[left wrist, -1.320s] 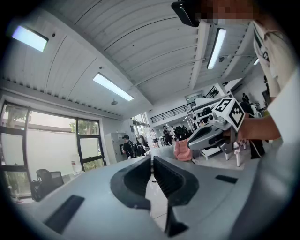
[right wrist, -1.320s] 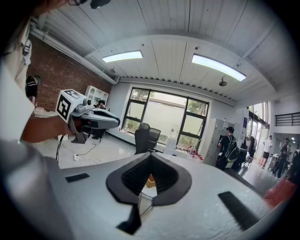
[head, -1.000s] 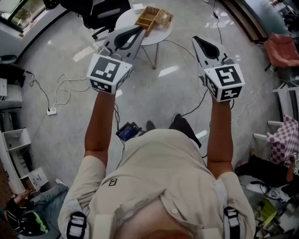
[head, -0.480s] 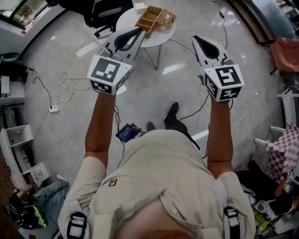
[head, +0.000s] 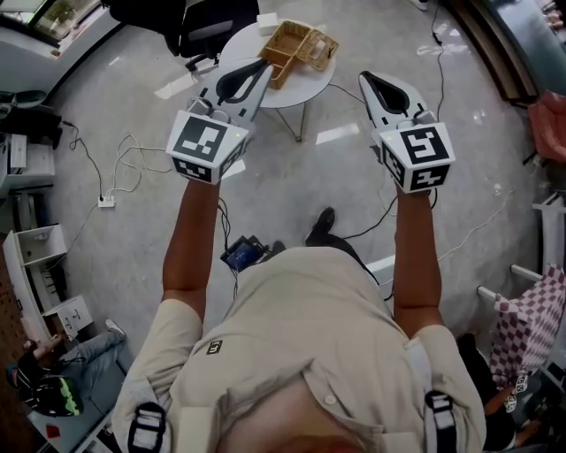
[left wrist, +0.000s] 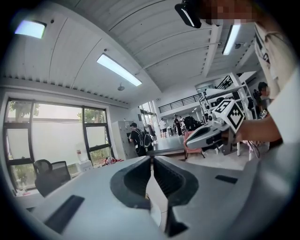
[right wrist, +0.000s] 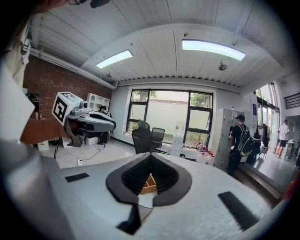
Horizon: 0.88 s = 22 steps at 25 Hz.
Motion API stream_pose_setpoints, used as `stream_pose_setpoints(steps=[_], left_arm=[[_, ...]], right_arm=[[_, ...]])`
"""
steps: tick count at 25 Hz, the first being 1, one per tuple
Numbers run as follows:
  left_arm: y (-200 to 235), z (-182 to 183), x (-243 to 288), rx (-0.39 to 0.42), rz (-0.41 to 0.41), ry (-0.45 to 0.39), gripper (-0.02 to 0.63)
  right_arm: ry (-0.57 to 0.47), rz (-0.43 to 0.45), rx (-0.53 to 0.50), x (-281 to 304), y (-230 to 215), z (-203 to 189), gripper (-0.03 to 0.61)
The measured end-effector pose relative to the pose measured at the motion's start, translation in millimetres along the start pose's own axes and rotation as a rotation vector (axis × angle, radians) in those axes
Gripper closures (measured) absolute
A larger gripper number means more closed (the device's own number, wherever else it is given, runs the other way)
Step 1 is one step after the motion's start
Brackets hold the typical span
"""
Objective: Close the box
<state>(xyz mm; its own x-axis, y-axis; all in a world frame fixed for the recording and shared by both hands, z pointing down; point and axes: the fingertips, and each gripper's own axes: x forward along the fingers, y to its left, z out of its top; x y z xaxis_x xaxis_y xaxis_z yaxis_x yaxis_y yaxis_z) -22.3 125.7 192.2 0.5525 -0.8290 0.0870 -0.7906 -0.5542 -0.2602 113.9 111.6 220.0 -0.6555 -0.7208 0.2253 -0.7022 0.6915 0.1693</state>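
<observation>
Bright ceiling strips (right wrist: 213, 48), glossy floor (head: 336, 134) glare, fisheye vignetting

The box (head: 287, 42) sits on a round table (head: 308, 86), just ahead of the left claw (head: 263, 65) and ahead-left of the right claw (head: 364, 78). A chair (head: 208, 22) stands behind the table. Cables (head: 115, 168) lie left of the left claw.

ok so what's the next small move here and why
Probably bring both grippers forward and down toward the box on the small round table. The left gripper and right gripper are held up in the air, clear of the box, fingers together and empty. What looks like its lid lies open beside it, so they need to get nearer first.
</observation>
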Motion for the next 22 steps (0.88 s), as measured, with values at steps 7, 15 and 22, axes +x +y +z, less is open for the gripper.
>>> stream_pose_setpoints(steps=[7, 15, 22], left_arm=[[5.8, 0.6, 48.2, 0.0, 0.043, 0.044, 0.592], [19.7, -9.3, 92.2, -0.012, 0.053, 0.087, 0.592], [50.2, -24.4, 129.8, -0.036, 0.022, 0.083, 0.592]], right_arm=[[-0.011, 0.058, 0.005, 26.3, -47.3, -7.1, 0.586], [-0.008, 0.079, 0.028, 55.6, -87.0, -18.7, 0.586], [0.025, 0.052, 0.045, 91.4, -107.3, -28.7, 0.586]])
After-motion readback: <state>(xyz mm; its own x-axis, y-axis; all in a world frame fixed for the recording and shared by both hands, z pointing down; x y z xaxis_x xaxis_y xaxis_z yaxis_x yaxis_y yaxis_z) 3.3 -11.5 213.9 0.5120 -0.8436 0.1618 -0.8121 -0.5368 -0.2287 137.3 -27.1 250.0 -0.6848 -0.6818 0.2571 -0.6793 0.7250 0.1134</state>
